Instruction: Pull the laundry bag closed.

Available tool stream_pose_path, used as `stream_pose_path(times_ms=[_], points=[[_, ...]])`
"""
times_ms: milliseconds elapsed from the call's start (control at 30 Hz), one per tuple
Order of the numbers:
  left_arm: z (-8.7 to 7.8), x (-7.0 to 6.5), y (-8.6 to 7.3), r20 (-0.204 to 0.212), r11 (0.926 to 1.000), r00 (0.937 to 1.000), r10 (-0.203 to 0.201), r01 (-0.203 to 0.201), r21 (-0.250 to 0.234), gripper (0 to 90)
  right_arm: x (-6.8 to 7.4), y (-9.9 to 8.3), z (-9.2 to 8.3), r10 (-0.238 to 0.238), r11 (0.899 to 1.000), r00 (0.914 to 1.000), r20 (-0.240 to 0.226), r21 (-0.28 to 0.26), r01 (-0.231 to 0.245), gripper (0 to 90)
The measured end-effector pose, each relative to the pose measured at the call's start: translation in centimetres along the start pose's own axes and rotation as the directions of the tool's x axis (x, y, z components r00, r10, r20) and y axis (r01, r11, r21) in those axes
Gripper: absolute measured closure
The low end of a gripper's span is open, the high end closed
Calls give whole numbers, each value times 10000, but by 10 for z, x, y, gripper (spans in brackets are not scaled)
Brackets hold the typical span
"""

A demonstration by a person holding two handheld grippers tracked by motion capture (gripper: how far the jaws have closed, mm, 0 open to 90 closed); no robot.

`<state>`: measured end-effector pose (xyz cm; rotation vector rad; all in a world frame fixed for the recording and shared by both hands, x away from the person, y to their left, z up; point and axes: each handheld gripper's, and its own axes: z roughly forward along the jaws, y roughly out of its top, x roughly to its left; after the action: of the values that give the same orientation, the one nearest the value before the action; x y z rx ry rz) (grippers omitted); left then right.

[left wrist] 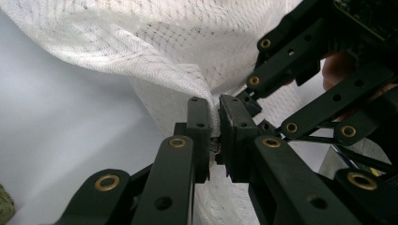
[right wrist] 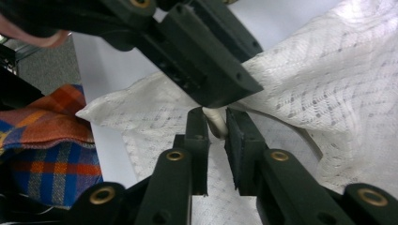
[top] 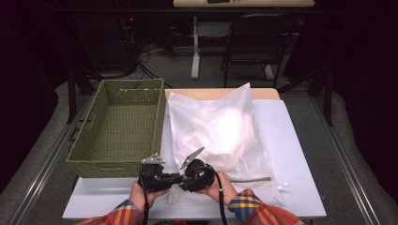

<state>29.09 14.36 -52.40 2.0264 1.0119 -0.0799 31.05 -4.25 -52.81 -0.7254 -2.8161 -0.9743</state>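
We had the white table [top: 300, 154] with the woven basket [top: 119, 129] sitting on its left part, empty as far as the high view showed. The white mesh laundry bag [top: 220, 136] lay flat on the table just right of the basket, its far end reaching the table's back edge, its near end at our hands. Its zipper edge [top: 251, 179] ran along the near end, right of the grippers.

Both grippers met at the bag's near left corner, in front of the basket's near right corner. Left gripper [left wrist: 215, 129] was clamped narrow on a pinch of mesh, pads pressing the fabric. Right gripper [right wrist: 217, 123] sat right against it, jaws nearly closed on a small pale tab or cord at the bag's edge, likely the zipper pull; we couldn't tell for sure what it was.

Progress, as we judged it: grasps made, bag braced by the left, nothing opened or moved yet. Nothing was in the basket. Left to do: work the zipper or lift the bag, then probably move it to the basket.
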Motion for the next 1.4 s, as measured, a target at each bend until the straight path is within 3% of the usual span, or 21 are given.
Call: stream_pose_path(times_ms=[133, 333, 400, 467, 533, 600, 867, 1100, 1400], points=[[-1, 2, 1, -70, 10000, 9999, -73, 73, 27, 777, 4, 1, 0, -228, 9997, 9997, -63, 65, 229, 851], [-2, 5, 2, -182, 9999, 9997, -164, 165, 32, 631, 6, 1, -3, -358, 9991, 9994, -7, 223, 358, 863], [-1, 6, 2, -109, 9998, 9998, -162, 163, 76, 622, 7, 1, -4, -431, 9985, 9991, 44, 339, 430, 864], [0, 7, 2, 141, 9996, 9997, -220, 218, 205, 643, 7, 1, -5, -498, 9977, 9987, 68, 458, 495, 864], [2, 8, 1, 490, 9994, 9984, -277, 267, 197, 720, 8, 0, -4, -547, 9970, 9984, 110, 562, 540, 864], [1, 7, 1, 536, 9997, 9984, -188, 181, 144, 792, 7, 0, -4, -604, 9962, 9981, 106, 641, 596, 864], [1, 10, -2, 903, 9968, 9929, -770, 784, -122, 843, 6, 3, -5, -295, 9993, 9996, 24, 251, 294, 795], [0, 7, -1, 807, 9988, 9958, -431, 450, -212, 841, 4, 3, -6, -148, 9999, 9999, -47, 14, 148, 838], [-2, 1, 1, 521, 9999, 9986, 131, -129, -55, 852, 4, 4, -6, 49, 9997, 10000, 44, 249, -51, 862]])
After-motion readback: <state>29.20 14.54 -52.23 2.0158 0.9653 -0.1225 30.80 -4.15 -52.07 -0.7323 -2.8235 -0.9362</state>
